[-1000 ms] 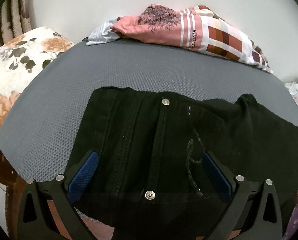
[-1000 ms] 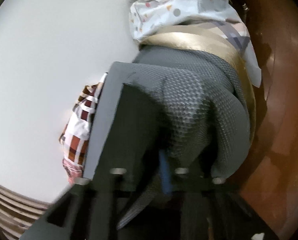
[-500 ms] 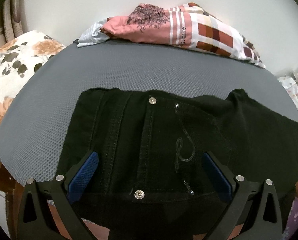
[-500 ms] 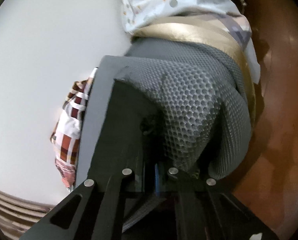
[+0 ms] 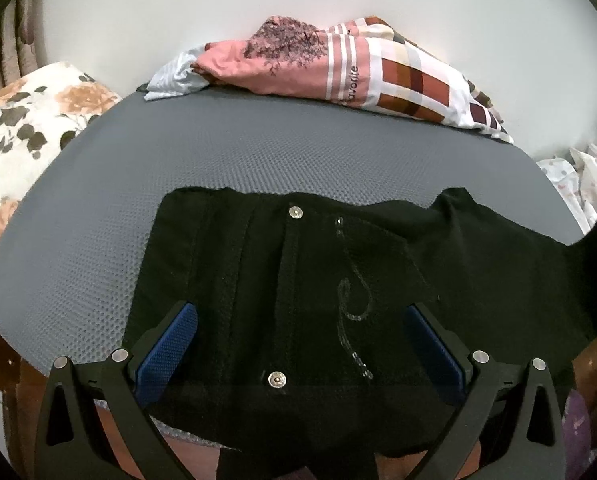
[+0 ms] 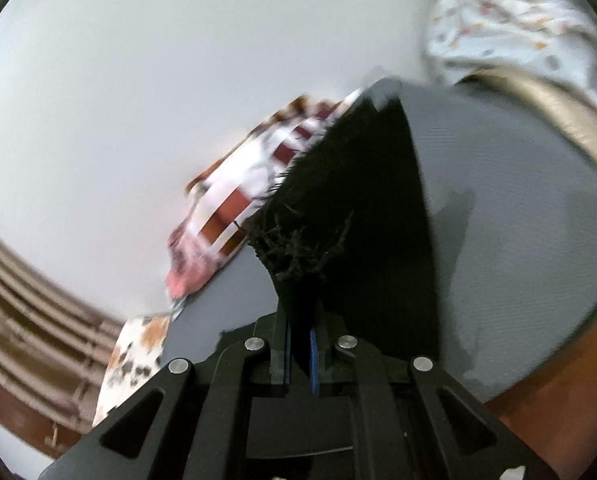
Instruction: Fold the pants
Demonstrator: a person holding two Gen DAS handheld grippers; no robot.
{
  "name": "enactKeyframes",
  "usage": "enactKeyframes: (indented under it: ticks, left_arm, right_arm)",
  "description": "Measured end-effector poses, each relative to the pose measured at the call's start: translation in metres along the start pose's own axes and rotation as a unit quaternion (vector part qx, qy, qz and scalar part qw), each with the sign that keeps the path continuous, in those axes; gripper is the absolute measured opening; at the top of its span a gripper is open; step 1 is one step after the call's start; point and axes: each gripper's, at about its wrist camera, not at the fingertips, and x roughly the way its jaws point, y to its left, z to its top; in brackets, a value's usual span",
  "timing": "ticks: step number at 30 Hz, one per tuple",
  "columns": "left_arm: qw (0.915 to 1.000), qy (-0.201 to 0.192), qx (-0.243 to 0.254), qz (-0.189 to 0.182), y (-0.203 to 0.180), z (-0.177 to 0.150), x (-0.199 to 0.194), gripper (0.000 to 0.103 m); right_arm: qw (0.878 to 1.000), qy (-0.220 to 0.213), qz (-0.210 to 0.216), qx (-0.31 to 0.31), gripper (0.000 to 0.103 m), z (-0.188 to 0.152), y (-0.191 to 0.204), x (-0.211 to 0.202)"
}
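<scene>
jaws, left gripper (image 5: 298, 336): spread wide, holding nothing, poised above the waist of the black pants (image 5: 338, 280); jaws, right gripper (image 6: 298, 352): clamped on a frayed hem of the pants, lifted off the grey mat (image 5: 178, 160); step, judged: carrying a leg end over for a fold; next: lay the hem flat toward the waist, edges aligned.

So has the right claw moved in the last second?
Yes. The right claw, shut on the frayed hem of the black pants, has lifted it off the grey mat.
</scene>
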Motion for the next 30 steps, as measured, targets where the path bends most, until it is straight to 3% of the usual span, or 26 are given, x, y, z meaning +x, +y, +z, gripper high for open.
enactKeyframes:
  ticks: [10, 21, 30]
  left_arm:
    - [0.9992, 0.024, -0.024, -0.02, 0.005, -0.003, 0.008, 0.103]
    - [0.9993, 0.037, -0.003, -0.01, -0.003, -0.008, 0.015, 0.103]
    - [0.999, 0.044, 0.012, 0.001, -0.006, -0.01, 0.02, 0.103]
  right_arm:
    - [0.996, 0.079, 0.026, -0.019, 0.008, -0.05, 0.037, 0.059]
    - [0.987, 0.146, 0.056, -0.032, 0.008, -0.099, 0.066, 0.104]
    - [0.975, 0.208, 0.031, -0.066, 0.009, -0.144, 0.075, 0.147]
